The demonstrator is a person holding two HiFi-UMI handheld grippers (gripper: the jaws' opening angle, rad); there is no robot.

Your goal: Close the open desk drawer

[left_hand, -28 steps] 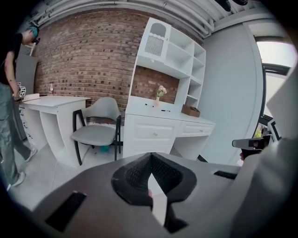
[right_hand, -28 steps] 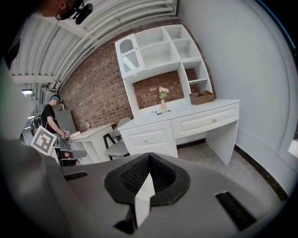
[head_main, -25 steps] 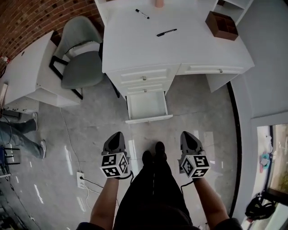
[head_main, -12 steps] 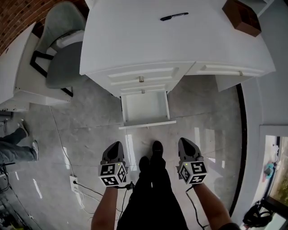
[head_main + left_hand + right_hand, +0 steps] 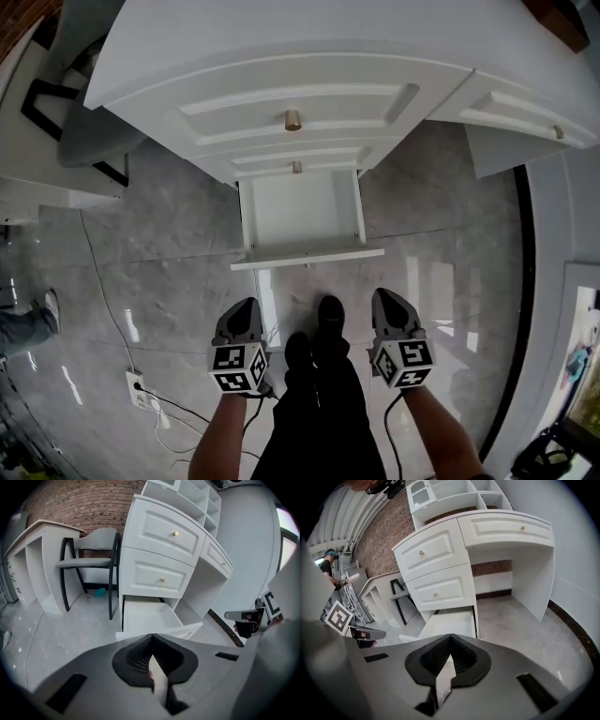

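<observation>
- The bottom desk drawer stands pulled out over the grey floor, its white inside showing, at 12 o'clock from the person's shoes in the head view.
- Its front panel is the part nearest the person, well apart from both grippers.
- Above it, two shut drawers of the white bench each carry a brass knob, the upper knob straight over the lower knob.
- The left gripper hangs at 9 o'clock from the shoes, pointing at the drawer; its fingers are clenched together, grasping nothing.
- The right gripper hangs at 3 o'clock from the shoes, level with its partner; its fingers are likewise clenched together, grasping nothing.
- A grey chair with a black frame stands beside the bench at 10 o'clock.
- A white power strip and its cables lie on the floor at 8 o'clock.
- A wider bench drawer with its own small knob runs off at 2 o'clock.
</observation>
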